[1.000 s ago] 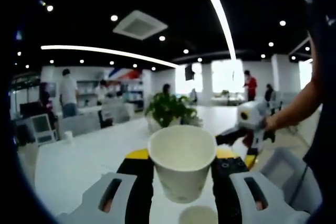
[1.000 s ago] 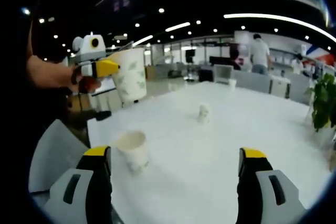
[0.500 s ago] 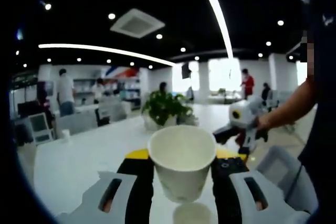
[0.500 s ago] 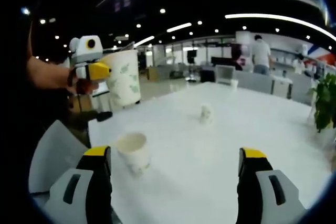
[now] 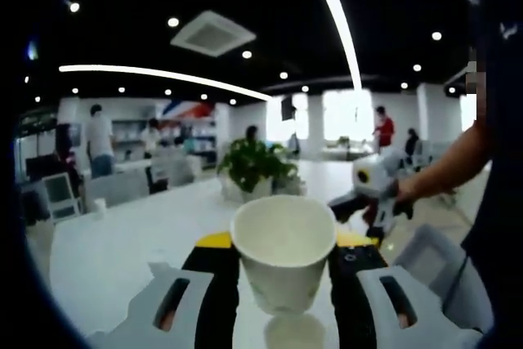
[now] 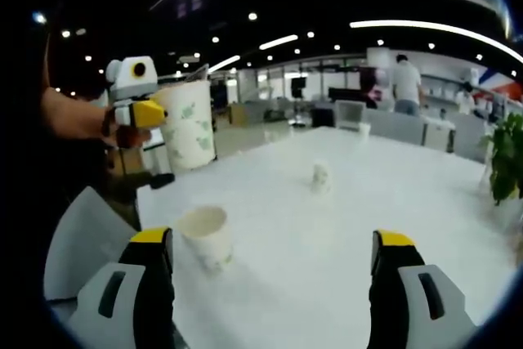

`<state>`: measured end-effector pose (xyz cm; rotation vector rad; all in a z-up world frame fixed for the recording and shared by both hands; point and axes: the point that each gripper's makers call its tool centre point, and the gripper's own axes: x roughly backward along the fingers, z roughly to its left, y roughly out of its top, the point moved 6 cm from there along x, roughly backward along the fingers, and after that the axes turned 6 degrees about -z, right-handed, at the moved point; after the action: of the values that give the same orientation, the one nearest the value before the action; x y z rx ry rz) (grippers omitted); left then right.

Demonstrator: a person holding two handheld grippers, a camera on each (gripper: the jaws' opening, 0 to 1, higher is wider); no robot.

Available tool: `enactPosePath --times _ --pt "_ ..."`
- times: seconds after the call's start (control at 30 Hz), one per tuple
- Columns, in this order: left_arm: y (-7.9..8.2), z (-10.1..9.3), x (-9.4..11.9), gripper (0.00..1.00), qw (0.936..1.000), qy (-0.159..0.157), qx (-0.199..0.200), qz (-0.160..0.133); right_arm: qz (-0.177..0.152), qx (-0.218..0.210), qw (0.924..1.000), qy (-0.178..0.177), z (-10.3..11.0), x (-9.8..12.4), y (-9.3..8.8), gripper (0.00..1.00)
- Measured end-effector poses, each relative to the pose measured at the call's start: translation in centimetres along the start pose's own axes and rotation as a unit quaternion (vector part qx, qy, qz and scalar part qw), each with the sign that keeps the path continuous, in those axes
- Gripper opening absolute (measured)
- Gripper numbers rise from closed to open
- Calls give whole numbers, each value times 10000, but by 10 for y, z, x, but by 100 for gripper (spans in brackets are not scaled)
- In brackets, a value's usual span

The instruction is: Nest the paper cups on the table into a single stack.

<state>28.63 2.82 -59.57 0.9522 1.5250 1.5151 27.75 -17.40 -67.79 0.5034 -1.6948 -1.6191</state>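
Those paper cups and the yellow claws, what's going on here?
A person holds a claw in each hand and is stacking paper cups on a white table. The left claw grips one held cup in the air above a standing cup on the table. The right claw is open with nothing between its jaws. A far cup sits further along the table.

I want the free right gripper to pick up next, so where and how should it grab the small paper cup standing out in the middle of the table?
Probably by its side wall, just under the rim. The small cup stands upright and alone on the white table, so the right gripper, jaws wide open, can come in level from the near side and close across its round body.
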Motion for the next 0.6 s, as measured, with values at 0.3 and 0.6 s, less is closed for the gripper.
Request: enactPosePath --times 0.3,0.6 --pt "-7 0 0 41 10000 19 -21 -8 18 -18 10000 5 0 0 0 100" --pt "-16 0 0 41 10000 38 -22 13 10 -33 10000 -3 1 1 0 100"
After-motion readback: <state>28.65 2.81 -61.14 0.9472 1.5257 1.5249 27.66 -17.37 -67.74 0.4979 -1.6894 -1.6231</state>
